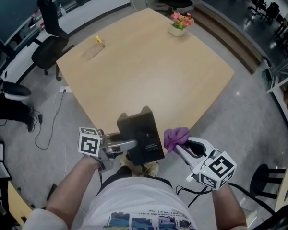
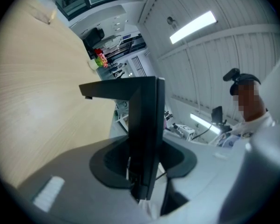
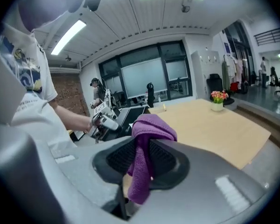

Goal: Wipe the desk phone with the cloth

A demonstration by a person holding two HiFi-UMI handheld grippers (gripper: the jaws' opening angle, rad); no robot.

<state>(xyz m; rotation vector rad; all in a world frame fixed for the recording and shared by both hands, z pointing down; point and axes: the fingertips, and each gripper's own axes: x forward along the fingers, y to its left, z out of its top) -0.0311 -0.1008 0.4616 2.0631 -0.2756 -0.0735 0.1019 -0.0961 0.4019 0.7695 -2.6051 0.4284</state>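
The black desk phone (image 1: 140,135) is held over the near corner of the wooden table (image 1: 149,66), with my left gripper (image 1: 128,145) shut on its left edge. In the left gripper view the phone (image 2: 144,125) stands edge-on between the jaws of that gripper (image 2: 142,171). My right gripper (image 1: 180,146) is shut on a purple cloth (image 1: 175,137), just right of the phone and close to its side. In the right gripper view the cloth (image 3: 147,139) hangs bunched between the jaws of the right gripper (image 3: 140,164), with the phone (image 3: 130,115) beyond it.
A small pot of pink flowers (image 1: 180,24) stands at the table's far corner. A small yellow object (image 1: 99,40) lies near the far left edge. A black office chair (image 1: 48,37) stands left of the table, with cables on the floor.
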